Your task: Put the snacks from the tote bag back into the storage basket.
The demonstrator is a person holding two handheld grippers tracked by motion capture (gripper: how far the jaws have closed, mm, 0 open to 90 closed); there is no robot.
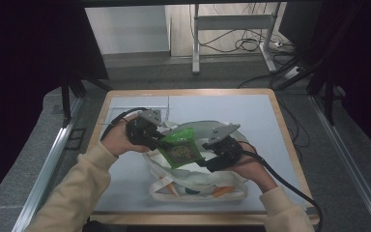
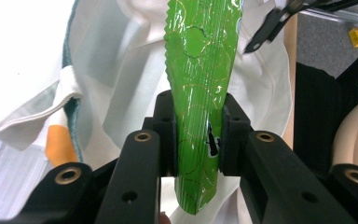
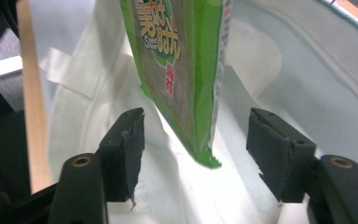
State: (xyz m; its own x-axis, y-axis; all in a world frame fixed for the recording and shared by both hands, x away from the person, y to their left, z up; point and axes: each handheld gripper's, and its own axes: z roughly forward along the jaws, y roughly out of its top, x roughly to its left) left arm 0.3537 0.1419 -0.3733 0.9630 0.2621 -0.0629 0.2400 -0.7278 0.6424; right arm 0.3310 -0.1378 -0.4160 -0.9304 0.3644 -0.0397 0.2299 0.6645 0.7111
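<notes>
A green snack packet [image 1: 178, 147] hangs above a white cloth bag [image 1: 198, 183] lying on the table. My left gripper [image 1: 157, 137] is shut on one end of the packet; in the left gripper view both pads press its crinkled foil [image 2: 200, 70] from the sides, around my left gripper's tips [image 2: 198, 109]. My right gripper [image 1: 207, 157] stands at the packet's other side. In the right gripper view its jaws [image 3: 196, 123] are wide apart, with the packet's lower corner [image 3: 177, 60] hanging between them, touching neither pad. The bag's pale cloth [image 3: 261, 70] lies beneath.
The bag rests on a grey mat [image 1: 251, 116] framed by a wooden table edge [image 1: 285, 130]. Orange patches [image 1: 221, 191] show at the bag's near side. Beyond the table stand a metal frame [image 1: 195, 43] and floor cables [image 1: 246, 43].
</notes>
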